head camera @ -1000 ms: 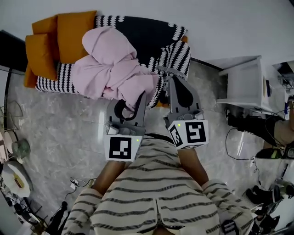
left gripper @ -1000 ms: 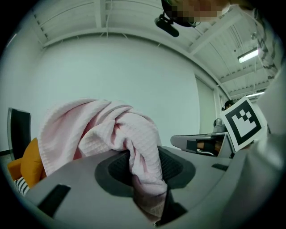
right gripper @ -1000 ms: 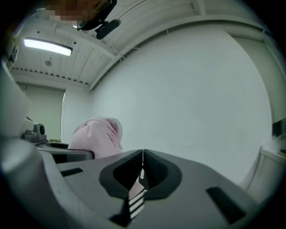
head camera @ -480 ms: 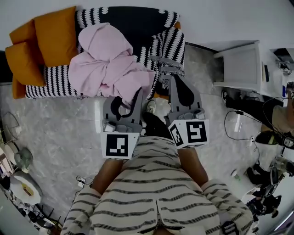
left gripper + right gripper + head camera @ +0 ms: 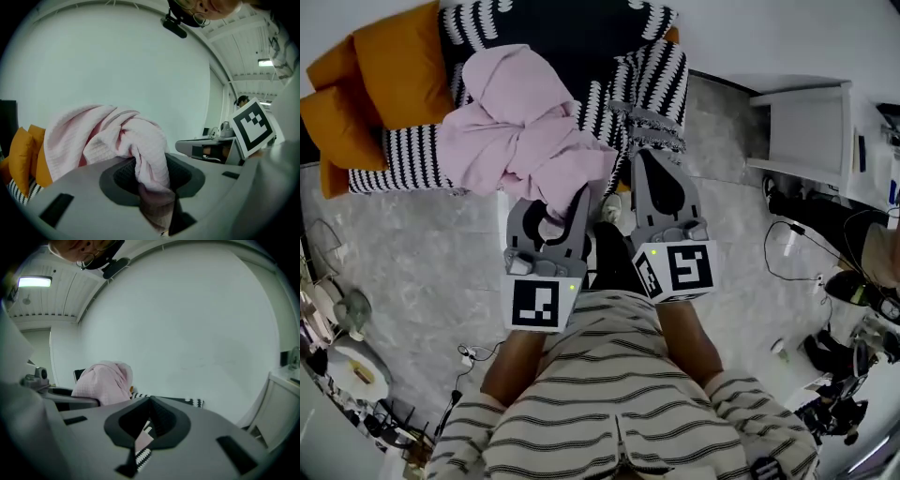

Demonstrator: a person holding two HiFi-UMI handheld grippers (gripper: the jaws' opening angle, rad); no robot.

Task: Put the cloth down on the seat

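Over on the left, orange cushions (image 5: 366, 94) are stacked at the end of the sofa (image 5: 403, 164), which wears a black-and-white zigzag cover. The pink cloth (image 5: 520, 131) lies in a rumpled heap on the seat beside them. One fold trails off the front edge down toward the person.

That fold runs into the left tool (image 5: 567, 202), held low over the grey marbled floor (image 5: 422, 262) just in front of the sofa. The left gripper view shows its jaws closed tight on the pink waffle fabric (image 5: 103, 136). The fabric bunches up out of the left tool's (image 5: 154, 187) grip.

Next to it, the right tool (image 5: 652, 161) reaches up to the fringed corner of the zigzag throw (image 5: 656, 89) hanging off the sofa's right end. In the right gripper view, the right tool (image 5: 149, 418) has its jaws nearly together. A narrow strip of fabric is caught between them, a bit of pink above and the black-and-white zigzag below.

The person's striped shirt (image 5: 609, 394) fills the space below both tools. Off to the right, well apart from the sofa, stands a white surface (image 5: 802, 131).
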